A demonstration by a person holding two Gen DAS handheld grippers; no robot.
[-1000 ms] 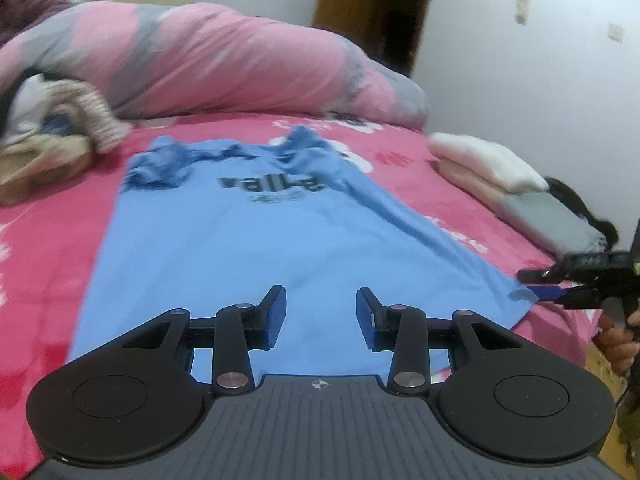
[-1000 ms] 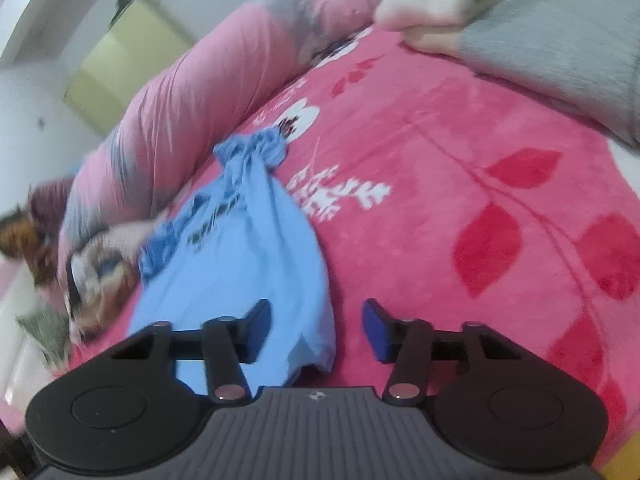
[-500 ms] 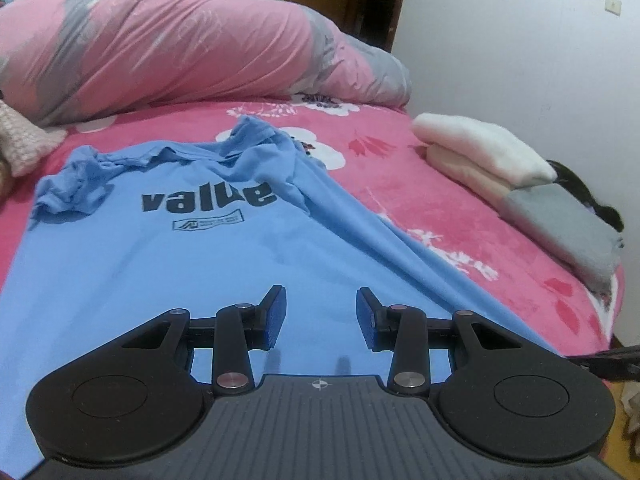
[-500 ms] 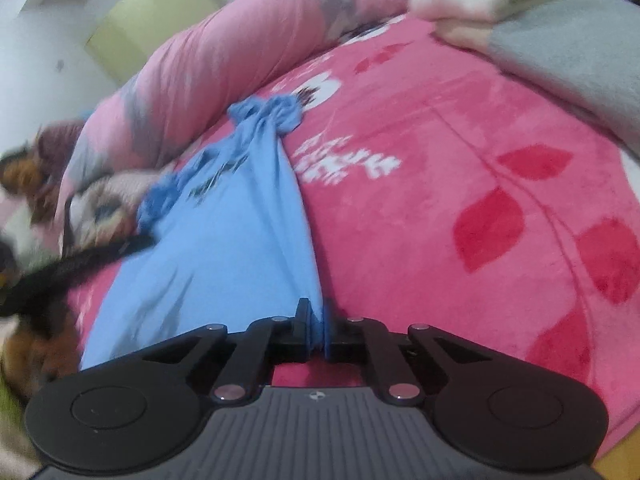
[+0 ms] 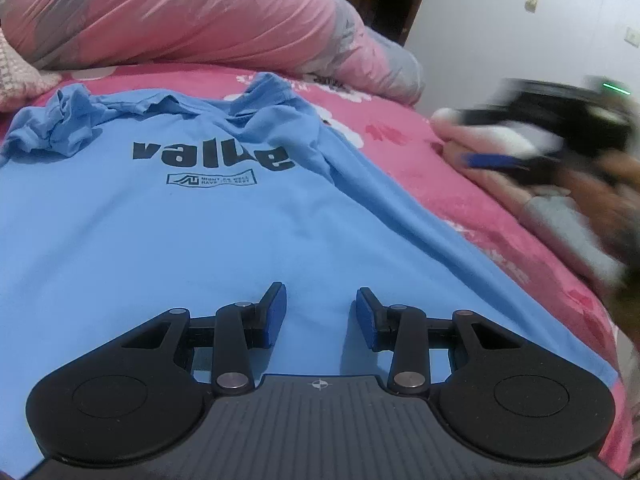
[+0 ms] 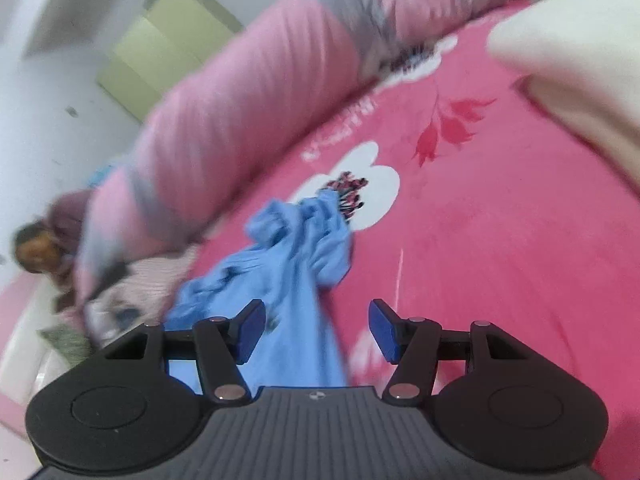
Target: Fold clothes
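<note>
Lying flat on the bed, the blue shirt sits under both grippers' parted, empty fingers.

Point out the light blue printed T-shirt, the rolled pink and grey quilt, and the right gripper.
light blue printed T-shirt (image 5: 168,240), left wrist view, flat chest panel
rolled pink and grey quilt (image 5: 192,16), left wrist view, pink middle
right gripper (image 6: 318,330), right wrist view, between fingertips

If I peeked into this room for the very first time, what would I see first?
First the big blue T-shirt, spread flat on the bright pink flowered bedspread, with dark letters across its chest. Behind it a fat pink and grey rolled duvet lies along the far side of the bed. Close up, the left gripper hovers open above the shirt's lower part.
</note>
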